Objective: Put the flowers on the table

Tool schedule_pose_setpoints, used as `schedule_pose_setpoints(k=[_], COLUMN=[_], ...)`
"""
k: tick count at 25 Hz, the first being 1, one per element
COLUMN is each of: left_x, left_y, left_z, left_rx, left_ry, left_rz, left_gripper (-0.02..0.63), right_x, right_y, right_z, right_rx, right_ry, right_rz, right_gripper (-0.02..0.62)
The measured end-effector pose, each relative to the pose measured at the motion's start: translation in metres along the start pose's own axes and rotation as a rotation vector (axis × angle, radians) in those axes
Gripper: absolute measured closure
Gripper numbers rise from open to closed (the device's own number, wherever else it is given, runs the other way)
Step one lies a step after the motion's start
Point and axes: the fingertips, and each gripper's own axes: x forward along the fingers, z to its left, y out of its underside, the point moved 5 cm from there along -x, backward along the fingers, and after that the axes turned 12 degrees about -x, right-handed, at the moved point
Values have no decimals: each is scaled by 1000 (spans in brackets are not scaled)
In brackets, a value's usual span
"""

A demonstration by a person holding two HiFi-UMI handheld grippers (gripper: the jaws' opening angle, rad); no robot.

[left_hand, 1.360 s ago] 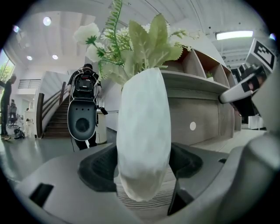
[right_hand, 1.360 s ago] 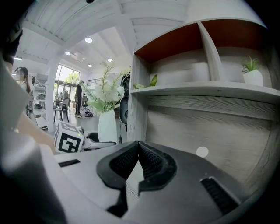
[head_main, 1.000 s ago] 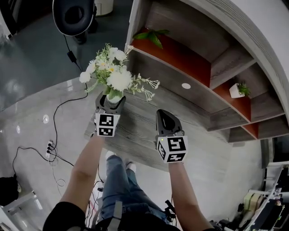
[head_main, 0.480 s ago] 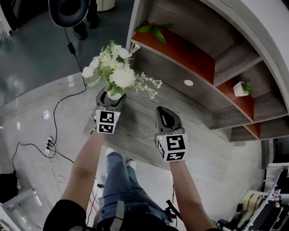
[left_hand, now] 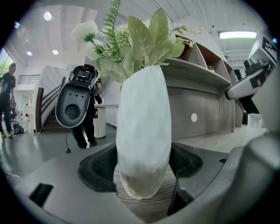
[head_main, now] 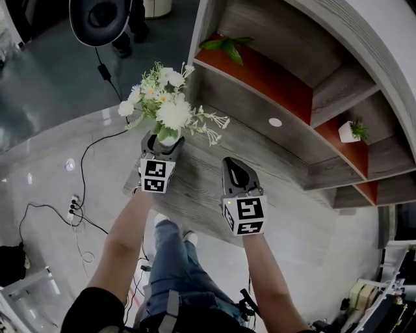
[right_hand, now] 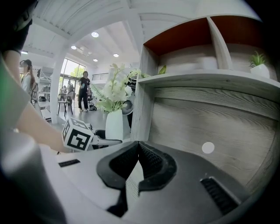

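Observation:
A white vase (left_hand: 143, 131) with white flowers and green leaves (head_main: 168, 109) is held upright in my left gripper (left_hand: 142, 168), whose jaws are shut on the vase's lower body. In the head view the left gripper (head_main: 160, 151) holds the vase over the left end of the grey wooden table (head_main: 208, 195). The right gripper view shows the vase (right_hand: 114, 124) to its left. My right gripper (head_main: 235, 177) hovers over the table's middle, and its jaws (right_hand: 139, 165) are shut with nothing between them.
A wooden shelf unit (head_main: 279, 84) with orange-backed compartments rises behind the table; it holds a small potted plant (head_main: 349, 131) and a leafy sprig (head_main: 224, 45). A round black device on a stand (head_main: 97, 18) and cables (head_main: 78, 195) are on the floor to the left. People stand far off.
The left gripper with the vase has drifted slightly right and away from me over the table's left end. The right gripper has barely moved.

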Motion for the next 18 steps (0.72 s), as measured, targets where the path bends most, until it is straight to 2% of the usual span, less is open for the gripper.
schedule_pose_setpoints(k=[13, 18], left_x=[0, -1], left_y=[5, 3], left_z=[-1, -3], left_rx=[22, -17], left_ry=[-28, -26], left_rz=[45, 44], left_gripper=[249, 151], right_x=[-2, -5], right_y=[-6, -9], right_z=[-3, -8], right_rx=[-3, 1], right_ry=[2, 1], right_rz=[-19, -26], right_gripper=[581, 581])
